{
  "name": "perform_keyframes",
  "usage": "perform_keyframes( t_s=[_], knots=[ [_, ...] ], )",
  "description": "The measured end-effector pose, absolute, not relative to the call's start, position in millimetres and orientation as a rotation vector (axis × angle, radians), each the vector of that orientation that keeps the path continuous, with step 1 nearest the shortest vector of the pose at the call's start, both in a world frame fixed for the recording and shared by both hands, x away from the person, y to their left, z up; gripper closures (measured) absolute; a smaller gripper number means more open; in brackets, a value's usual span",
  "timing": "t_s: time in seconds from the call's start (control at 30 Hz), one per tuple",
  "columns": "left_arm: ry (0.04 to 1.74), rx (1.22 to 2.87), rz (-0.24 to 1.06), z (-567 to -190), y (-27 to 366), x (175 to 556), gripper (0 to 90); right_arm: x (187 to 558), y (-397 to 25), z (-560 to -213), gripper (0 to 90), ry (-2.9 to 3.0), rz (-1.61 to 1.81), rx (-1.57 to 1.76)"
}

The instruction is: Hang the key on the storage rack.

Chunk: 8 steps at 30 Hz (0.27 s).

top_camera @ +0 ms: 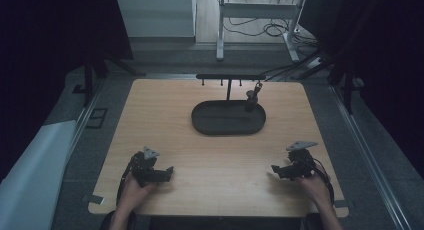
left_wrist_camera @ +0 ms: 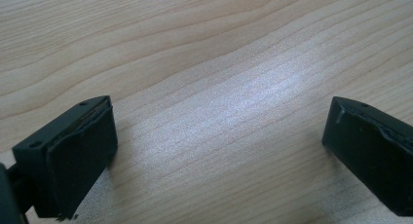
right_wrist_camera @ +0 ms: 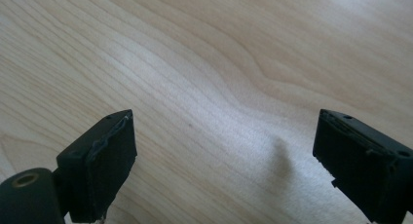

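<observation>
My left claw (top_camera: 169,171) rests low at the near left of the wooden table (top_camera: 210,155), jaws spread wide over bare wood, and my right claw (top_camera: 274,169) does the same at the near right. Well beyond them, mid-table, sits a dark oval tray (top_camera: 220,125) with a small dark object (top_camera: 251,100) hanging from its T-shaped stand (top_camera: 229,79).
</observation>
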<state>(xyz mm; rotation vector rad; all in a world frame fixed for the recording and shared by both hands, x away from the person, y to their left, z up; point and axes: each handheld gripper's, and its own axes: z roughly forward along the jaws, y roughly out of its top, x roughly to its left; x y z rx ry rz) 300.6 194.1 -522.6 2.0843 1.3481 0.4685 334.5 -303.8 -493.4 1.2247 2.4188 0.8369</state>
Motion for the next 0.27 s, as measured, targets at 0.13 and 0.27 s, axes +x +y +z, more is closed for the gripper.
perform_keyframes(
  t_s=[0.13, 0.27],
  knots=[
    [1.348, 2.084, 0.468, -522.6, 194.1, 300.6, 0.0, 332.2, -304.6, -502.5, 8.4, 2.407, 0.834, 1.235],
    [1.347, 2.085, 0.47, -522.7, 193.8, 300.4, 0.0, 331.2, -306.2, -507.4, 8.0, 2.413, 0.819, 1.238]
  ],
)
